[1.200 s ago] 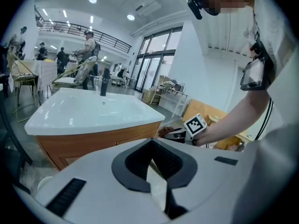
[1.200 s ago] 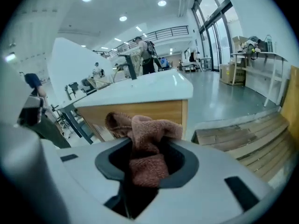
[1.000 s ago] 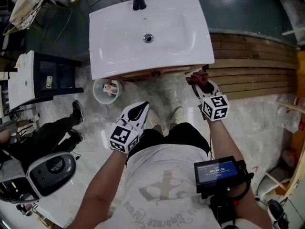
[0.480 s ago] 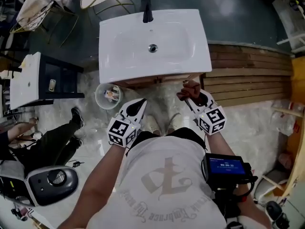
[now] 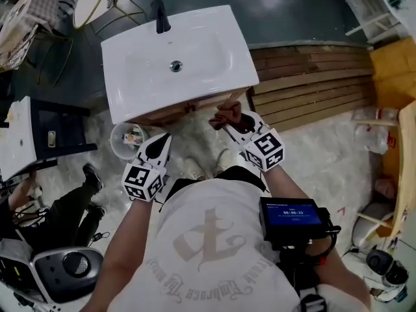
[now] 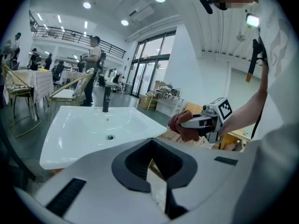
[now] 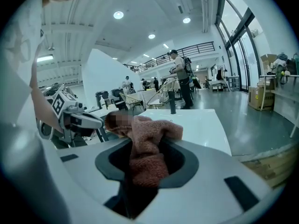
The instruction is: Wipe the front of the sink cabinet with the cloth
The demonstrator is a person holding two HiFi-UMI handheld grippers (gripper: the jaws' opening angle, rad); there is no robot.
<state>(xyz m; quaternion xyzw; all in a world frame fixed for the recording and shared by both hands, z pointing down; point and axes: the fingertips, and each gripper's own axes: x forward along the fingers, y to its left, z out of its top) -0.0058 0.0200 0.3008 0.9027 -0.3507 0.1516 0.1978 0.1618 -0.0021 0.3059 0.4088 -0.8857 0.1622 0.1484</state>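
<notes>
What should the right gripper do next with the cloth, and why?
Probably press the cloth forward onto the cabinet front and sweep left. The right gripper is shut on the cloth by the cabinet's right corner, under the basin rim; contact isn't clear.

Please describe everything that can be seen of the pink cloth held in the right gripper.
The reddish-pink terry cloth looks soft and nubby, like a small towel. It is bunched into a crumpled wad, pinched between the fingers of the right gripper, with a fold sticking out past them. In the head view it sits just below the front right corner of the white ceramic basin, by the wooden cabinet front. Whether it touches the wood cannot be told.
</notes>
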